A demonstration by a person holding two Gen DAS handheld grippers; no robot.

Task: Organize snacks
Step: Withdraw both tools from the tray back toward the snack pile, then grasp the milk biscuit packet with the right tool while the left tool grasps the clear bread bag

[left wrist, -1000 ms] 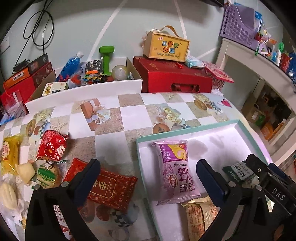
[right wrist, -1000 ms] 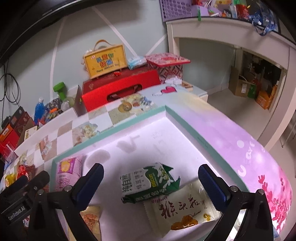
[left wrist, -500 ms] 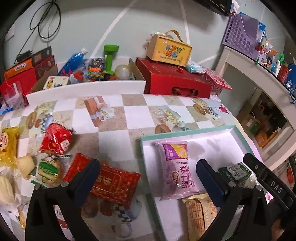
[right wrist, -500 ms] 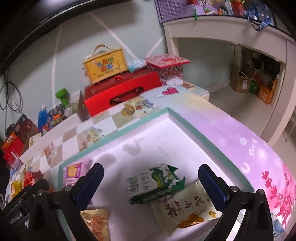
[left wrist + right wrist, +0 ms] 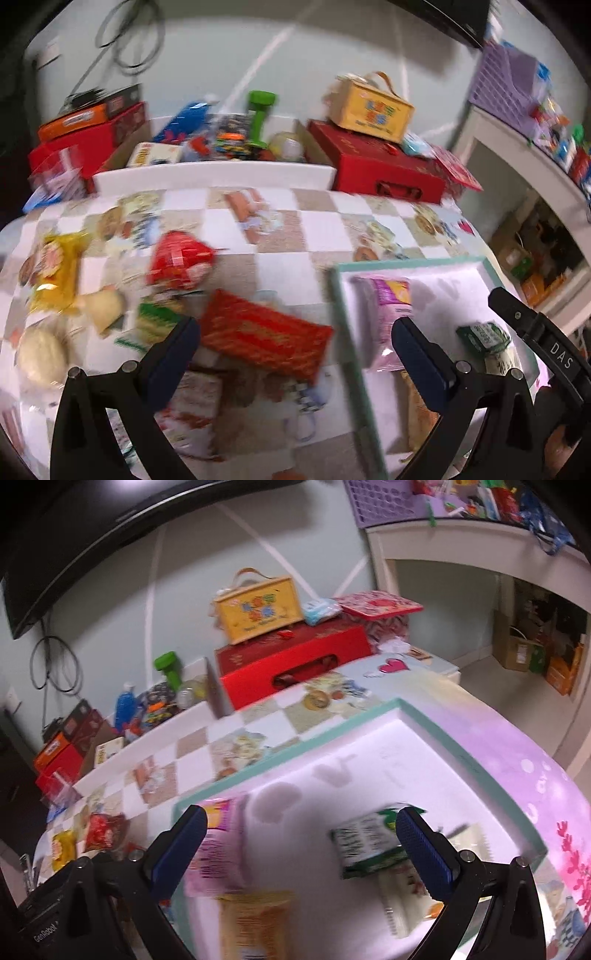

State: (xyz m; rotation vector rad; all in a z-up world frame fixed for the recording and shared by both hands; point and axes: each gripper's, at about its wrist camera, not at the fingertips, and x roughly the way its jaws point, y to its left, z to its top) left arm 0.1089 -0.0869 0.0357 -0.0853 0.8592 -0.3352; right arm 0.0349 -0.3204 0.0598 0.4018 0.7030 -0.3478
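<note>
My left gripper point(image 5: 295, 347) is open and empty, above a flat red snack packet point(image 5: 266, 334) on the checkered tablecloth. Left of it lie a red bag point(image 5: 179, 260), a yellow bag point(image 5: 53, 271), a green-striped snack point(image 5: 157, 319) and pale buns point(image 5: 42, 354). The teal-rimmed white tray point(image 5: 334, 295) at right holds a purple packet point(image 5: 391, 317) and a green packet point(image 5: 482, 334). My right gripper point(image 5: 301, 845) is open and empty over the tray point(image 5: 454, 734), above the purple packet point(image 5: 218, 849), green packet point(image 5: 369, 843), an orange packet point(image 5: 251, 919) and a white packet point(image 5: 402, 897).
A red gift box point(image 5: 376, 170) with a yellow carry box point(image 5: 371, 109) on it stands at the table's back. A cardboard box with a green dumbbell point(image 5: 258, 118) and bottles is behind a white ledge. White shelving point(image 5: 480, 554) is at right.
The left gripper has swung left, away from the tray and over the loose snacks. The right gripper has pulled back and turned left over the tray. Both views are motion-blurred.
</note>
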